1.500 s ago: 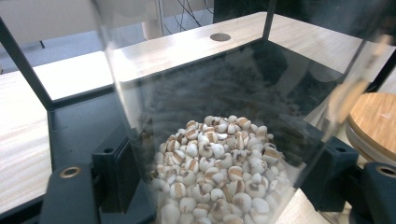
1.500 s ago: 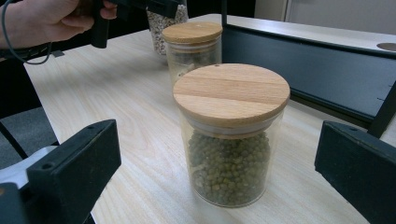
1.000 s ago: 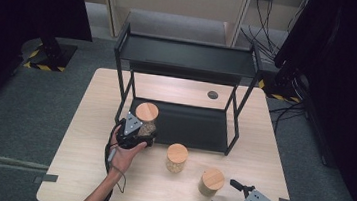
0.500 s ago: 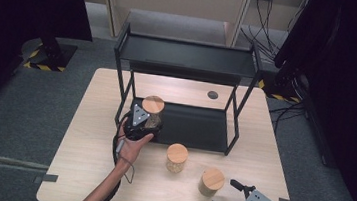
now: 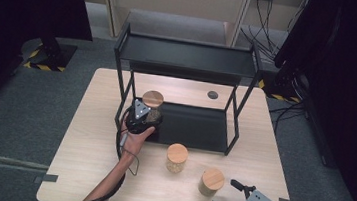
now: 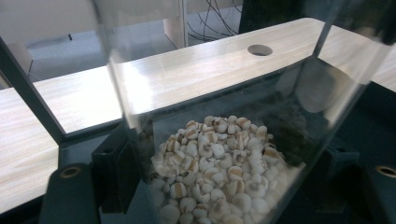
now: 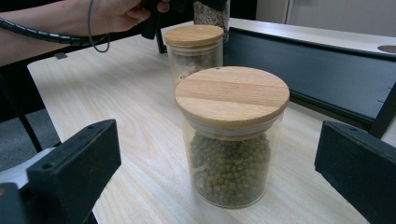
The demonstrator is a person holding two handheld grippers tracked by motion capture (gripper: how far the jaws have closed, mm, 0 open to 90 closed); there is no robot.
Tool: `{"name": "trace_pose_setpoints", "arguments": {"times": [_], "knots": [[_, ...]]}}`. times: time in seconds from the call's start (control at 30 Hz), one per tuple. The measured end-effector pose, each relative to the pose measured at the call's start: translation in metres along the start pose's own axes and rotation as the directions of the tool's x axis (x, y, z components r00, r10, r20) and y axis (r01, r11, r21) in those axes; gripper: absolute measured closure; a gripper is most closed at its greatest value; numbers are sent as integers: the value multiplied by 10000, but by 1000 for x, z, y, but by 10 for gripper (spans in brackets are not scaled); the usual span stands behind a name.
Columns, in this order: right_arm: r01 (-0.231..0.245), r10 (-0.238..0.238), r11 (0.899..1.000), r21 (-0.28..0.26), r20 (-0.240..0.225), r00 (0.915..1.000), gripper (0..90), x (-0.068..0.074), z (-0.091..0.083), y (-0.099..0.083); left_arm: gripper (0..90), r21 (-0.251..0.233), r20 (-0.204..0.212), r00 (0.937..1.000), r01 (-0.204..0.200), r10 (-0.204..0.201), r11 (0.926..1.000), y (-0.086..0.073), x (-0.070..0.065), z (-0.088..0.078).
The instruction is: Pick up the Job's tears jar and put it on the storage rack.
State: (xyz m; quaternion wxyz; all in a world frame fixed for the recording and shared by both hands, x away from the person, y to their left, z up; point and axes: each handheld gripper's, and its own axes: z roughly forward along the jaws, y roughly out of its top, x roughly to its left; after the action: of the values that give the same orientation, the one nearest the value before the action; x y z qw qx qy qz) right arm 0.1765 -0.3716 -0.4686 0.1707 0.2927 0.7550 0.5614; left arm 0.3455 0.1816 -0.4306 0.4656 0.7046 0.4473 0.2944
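Note:
My left gripper is shut on a glass jar of white grains with a wooden lid, held upright at the left end of the black rack's lower shelf. In the left gripper view the jar of white grains sits between the jaws of my left gripper, just over the dark shelf. My right gripper stands open near the table's front right edge. In the right gripper view a lidded jar of green beans stands on the table between and just beyond the wide-apart jaws of my right gripper, untouched.
A third wooden-lidded jar stands on the table in front of the rack; it is also behind the green beans as the third jar. The two-tier black rack takes up the table's far half. A round hole lies behind it.
My left gripper has carried the jar of white grains away from the person and slightly right, in toward the rack's lower shelf. The right gripper has stayed still.

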Motion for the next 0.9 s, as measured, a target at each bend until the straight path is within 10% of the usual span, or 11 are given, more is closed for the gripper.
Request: {"name": "trace_pose_setpoints", "arguments": {"times": [0.9], "knots": [[-7,7,10000,-4,-33,10000,7,0,1,0,254,46,-367,9987,344,-342,9994,-8,3,17]]}}
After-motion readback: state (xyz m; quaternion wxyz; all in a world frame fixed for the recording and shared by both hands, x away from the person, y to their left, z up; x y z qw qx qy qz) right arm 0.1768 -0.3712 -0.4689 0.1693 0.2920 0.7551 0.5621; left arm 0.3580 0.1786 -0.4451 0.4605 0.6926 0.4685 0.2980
